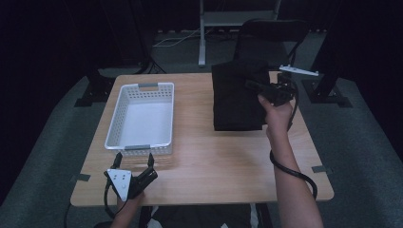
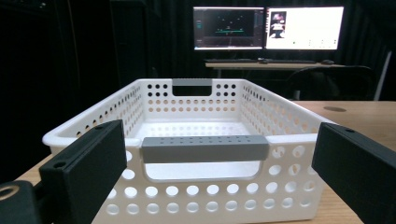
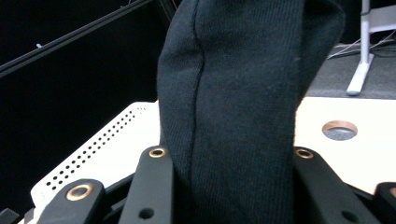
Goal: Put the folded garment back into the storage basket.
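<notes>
Black cloth (image 1: 236,97): folded, on the far right part of the wooden table (image 1: 214,156), long axis running away from me; its right edge is clamped in my right claw (image 3: 231,163), jaws pressed on either side of the thick fold. White basket (image 1: 141,118): perforated, grey handles, on the left, long axis likewise away from me. My left claw (image 1: 134,164): spread wide, holding nothing, just short of the basket's near handle (image 2: 204,148). Room: dark; two lit monitors (image 2: 268,28) on a desk behind. Cloth's far edge merges with a black chair (image 1: 271,40).
</notes>
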Demonstrator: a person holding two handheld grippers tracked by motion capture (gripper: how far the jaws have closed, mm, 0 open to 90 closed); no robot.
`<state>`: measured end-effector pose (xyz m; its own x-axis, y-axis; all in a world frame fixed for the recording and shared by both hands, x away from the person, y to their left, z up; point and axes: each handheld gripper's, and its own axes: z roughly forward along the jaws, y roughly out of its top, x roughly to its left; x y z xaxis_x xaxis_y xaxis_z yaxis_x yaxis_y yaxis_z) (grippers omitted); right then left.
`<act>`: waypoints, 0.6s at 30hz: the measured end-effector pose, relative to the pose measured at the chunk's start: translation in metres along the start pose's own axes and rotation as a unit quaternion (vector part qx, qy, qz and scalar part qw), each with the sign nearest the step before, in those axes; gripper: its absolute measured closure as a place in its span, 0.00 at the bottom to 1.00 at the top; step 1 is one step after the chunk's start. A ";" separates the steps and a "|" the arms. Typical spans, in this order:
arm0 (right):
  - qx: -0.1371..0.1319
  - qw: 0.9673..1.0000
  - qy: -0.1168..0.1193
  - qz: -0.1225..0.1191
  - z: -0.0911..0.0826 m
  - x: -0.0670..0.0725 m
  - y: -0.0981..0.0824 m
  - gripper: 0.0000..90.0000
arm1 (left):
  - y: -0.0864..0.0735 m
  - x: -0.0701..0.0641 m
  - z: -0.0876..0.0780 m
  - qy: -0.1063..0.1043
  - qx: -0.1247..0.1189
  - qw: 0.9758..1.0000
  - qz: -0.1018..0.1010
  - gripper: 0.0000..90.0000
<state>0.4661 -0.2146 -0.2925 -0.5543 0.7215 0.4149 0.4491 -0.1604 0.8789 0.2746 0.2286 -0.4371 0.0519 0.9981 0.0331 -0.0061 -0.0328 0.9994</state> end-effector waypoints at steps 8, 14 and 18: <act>0.011 1.000 0.016 -0.009 0.024 0.017 -0.002 0.76 | 0.000 0.000 0.000 0.001 -0.002 1.000 -0.001 0.05; 0.008 0.999 0.031 -0.012 0.038 0.031 0.002 0.76 | 0.000 0.000 0.000 0.001 -0.002 1.000 -0.001 0.05; 0.007 0.999 0.041 -0.015 0.049 0.043 0.005 0.76 | 0.000 0.000 0.000 0.001 -0.002 1.000 -0.001 0.05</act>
<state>0.4790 -0.1511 -0.2813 -0.6225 0.6684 0.4072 0.4418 -0.1294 0.8878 0.2744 0.2287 -0.4373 0.0501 0.9983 0.0304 -0.0102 -0.0300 0.9995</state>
